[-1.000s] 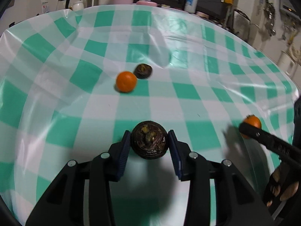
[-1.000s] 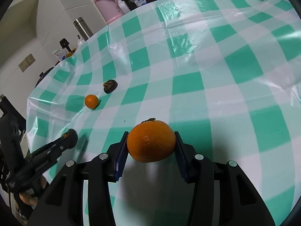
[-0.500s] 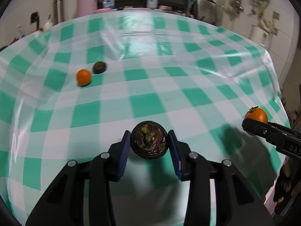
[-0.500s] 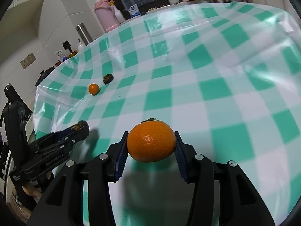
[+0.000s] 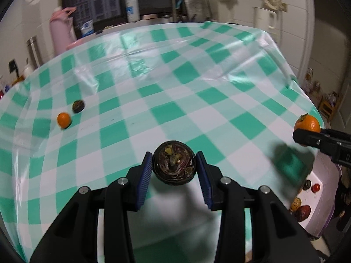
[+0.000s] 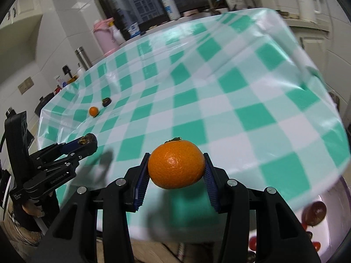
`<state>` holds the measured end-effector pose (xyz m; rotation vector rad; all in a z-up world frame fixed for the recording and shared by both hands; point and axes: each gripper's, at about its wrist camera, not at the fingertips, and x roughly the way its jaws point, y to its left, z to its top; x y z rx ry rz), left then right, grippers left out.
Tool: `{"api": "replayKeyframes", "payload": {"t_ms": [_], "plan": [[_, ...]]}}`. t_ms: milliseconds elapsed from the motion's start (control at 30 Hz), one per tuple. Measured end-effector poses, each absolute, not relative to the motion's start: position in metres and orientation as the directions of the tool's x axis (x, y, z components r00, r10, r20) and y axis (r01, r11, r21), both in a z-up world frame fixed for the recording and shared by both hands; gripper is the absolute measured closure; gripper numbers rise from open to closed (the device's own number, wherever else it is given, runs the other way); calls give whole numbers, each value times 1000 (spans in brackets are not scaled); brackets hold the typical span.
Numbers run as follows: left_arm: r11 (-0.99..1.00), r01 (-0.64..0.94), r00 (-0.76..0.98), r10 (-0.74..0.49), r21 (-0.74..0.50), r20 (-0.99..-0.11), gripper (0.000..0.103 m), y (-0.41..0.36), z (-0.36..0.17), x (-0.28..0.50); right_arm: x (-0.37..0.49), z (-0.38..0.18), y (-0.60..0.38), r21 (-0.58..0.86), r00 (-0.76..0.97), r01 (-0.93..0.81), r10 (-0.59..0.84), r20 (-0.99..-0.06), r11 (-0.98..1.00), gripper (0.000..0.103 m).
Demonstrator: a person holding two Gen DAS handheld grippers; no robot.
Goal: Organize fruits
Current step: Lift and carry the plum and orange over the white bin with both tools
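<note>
Left gripper [image 5: 174,167]: blue ribbed pads clamped on a round dark purple mangosteen [image 5: 174,165], held above the table.
Right gripper [image 6: 176,168]: pads clamped on a round orange tangerine [image 6: 176,164], held over the table's near edge.
Table: green-and-white checked plastic cloth [image 5: 197,92].
Left on cloth: small orange tangerine [image 5: 63,119] just beside a second dark mangosteen [image 5: 78,106], well apart from both grippers.

Only readable bit is pale lettering along the left claw [image 6: 87,141] arm, looks like "GenRobot.AI". Labels on the bottle [image 6: 170,6] are too blurry.
</note>
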<state>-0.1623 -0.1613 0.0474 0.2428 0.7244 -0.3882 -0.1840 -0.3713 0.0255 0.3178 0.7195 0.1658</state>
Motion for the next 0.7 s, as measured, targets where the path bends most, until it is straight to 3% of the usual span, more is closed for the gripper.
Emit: {"api": "replayKeyframes", "payload": {"t_ms": [700], "plan": [[680, 690, 599, -342, 249, -724, 62, -295, 27, -221, -264, -1, -492, 422, 806, 194, 101, -583, 885, 57]]}}
